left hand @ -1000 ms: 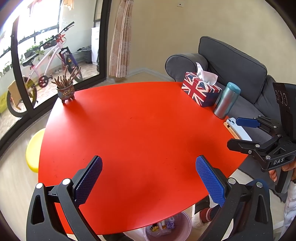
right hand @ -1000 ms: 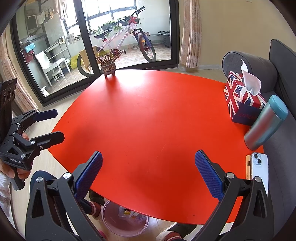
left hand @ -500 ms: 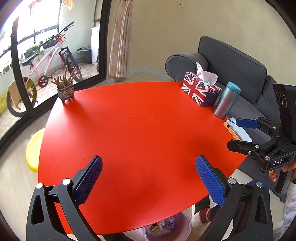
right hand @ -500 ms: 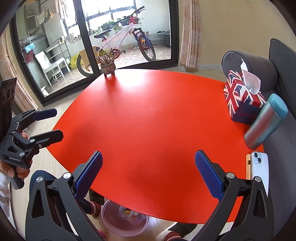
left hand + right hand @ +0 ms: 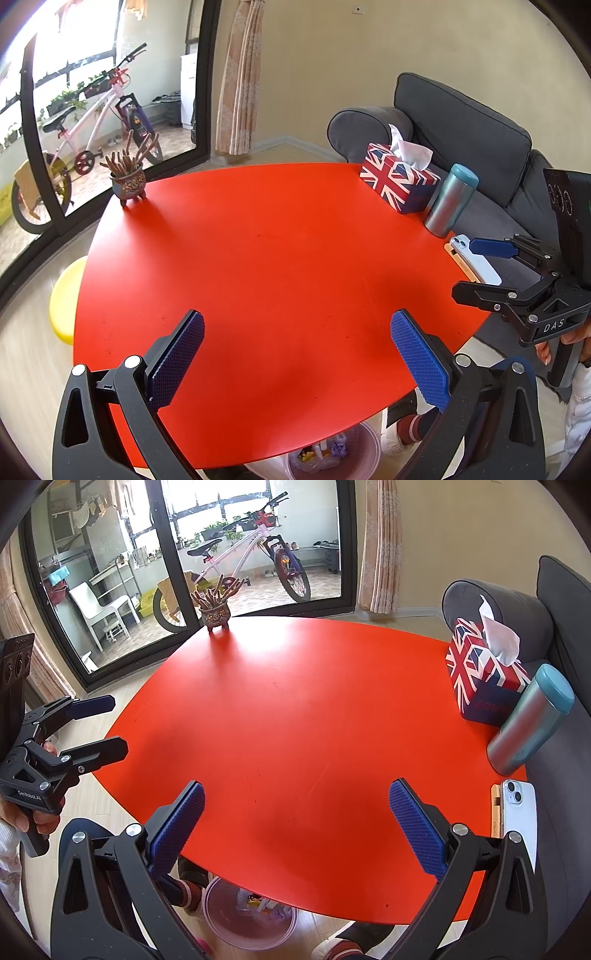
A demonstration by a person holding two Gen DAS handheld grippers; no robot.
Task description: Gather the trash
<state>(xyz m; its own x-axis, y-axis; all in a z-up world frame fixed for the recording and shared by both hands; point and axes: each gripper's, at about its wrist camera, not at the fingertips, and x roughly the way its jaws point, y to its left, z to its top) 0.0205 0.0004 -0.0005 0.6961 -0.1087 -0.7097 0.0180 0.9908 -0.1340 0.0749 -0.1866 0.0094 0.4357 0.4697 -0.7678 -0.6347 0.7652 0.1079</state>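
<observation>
No loose trash shows on the red round table. Under its near edge stands a pink translucent bin with scraps inside. My left gripper hovers open over the table's near part, blue pads wide apart and nothing between them. It also appears at the left edge of the right wrist view as the left gripper, held in a hand. My right gripper is open and empty too, and the left wrist view shows the right gripper beside the table's right rim.
A Union Jack tissue box, a teal tumbler and a white phone sit at the table's right edge. A small plant pot stands far left. Behind is a grey sofa, with a yellow stool on the left.
</observation>
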